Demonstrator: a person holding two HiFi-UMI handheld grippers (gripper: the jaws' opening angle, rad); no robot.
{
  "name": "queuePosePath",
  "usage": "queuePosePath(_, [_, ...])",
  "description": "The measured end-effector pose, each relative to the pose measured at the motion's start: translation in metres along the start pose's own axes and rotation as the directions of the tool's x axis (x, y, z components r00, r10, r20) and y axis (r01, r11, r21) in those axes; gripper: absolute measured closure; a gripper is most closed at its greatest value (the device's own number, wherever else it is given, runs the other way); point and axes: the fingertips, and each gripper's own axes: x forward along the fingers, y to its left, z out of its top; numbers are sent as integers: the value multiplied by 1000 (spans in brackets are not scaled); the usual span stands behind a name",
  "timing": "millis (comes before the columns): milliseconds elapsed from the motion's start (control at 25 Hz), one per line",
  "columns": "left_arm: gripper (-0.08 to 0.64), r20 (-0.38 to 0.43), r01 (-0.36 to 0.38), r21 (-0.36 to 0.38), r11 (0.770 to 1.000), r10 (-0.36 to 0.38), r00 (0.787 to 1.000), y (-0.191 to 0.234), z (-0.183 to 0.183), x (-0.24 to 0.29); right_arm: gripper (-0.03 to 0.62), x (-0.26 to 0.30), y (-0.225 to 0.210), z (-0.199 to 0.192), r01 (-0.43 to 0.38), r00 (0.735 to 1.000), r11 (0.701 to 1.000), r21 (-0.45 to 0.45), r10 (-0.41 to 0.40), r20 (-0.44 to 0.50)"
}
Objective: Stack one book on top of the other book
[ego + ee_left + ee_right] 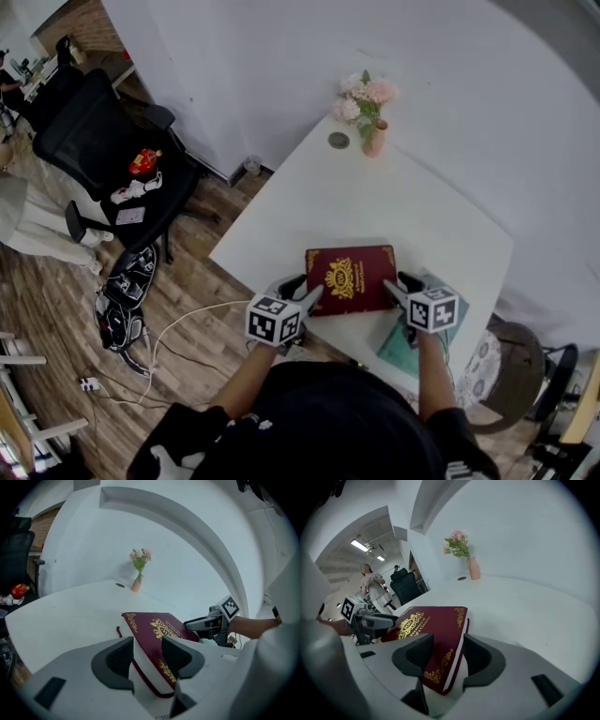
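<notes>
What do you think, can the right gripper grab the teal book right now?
Probably not yet. The red book is between the right gripper's jaws, so it would have to back off that first. The teal book is also partly covered by the red one and peeks out beneath the gripper.

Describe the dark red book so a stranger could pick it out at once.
On the white table, look at the near edge, far from the vase of pink flowers. The maroon book is there, partly over a teal book. Only it has a dark red cover with a gold crest and gold corner ornaments.
</notes>
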Motion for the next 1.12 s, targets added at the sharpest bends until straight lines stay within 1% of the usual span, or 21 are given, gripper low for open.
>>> queuePosePath(120, [385,0,6,-8,1000,-6,1000,-3,0,1,390,3,0,-5,-17,999,1000,11,18,-41])
queuePosePath(200, [385,2,6,-15,1000,-6,1000,-3,0,1,391,4,2,-3,-32,998,999,18,33,-45])
queuePosePath(320, [386,3,9,-28,1000,-9,1000,-3,1,2,394,2,6,8,-22,999,1000,-6,21,-28])
queuePosePath(440, [385,5,3,-38,999,-3,1000,-2,1,2,408,2,4,6,-14,1000,1000,13,15,-24])
queuePosePath(520, [387,22,-5,-44,999,6,1000,0,5,0,430,-1,5,5,-17,1000,1000,24,18,-20])
queuePosePath(640, [390,44,-5,-58,998,8,999,3,10,-3,445,-5,10,5,-21,1000,999,28,21,-2])
queuePosePath(720, [390,49,-10,-57,998,12,999,5,12,-6,453,-7,14,3,-23,1000,999,32,23,10])
queuePosePath(880, [390,58,-12,-53,999,15,998,7,16,-11,460,-12,21,8,-9,999,1000,12,8,46])
queuePosePath(1120, [390,49,-2,-31,1000,3,999,8,21,-15,463,-19,28,12,3,996,1000,21,-5,84])
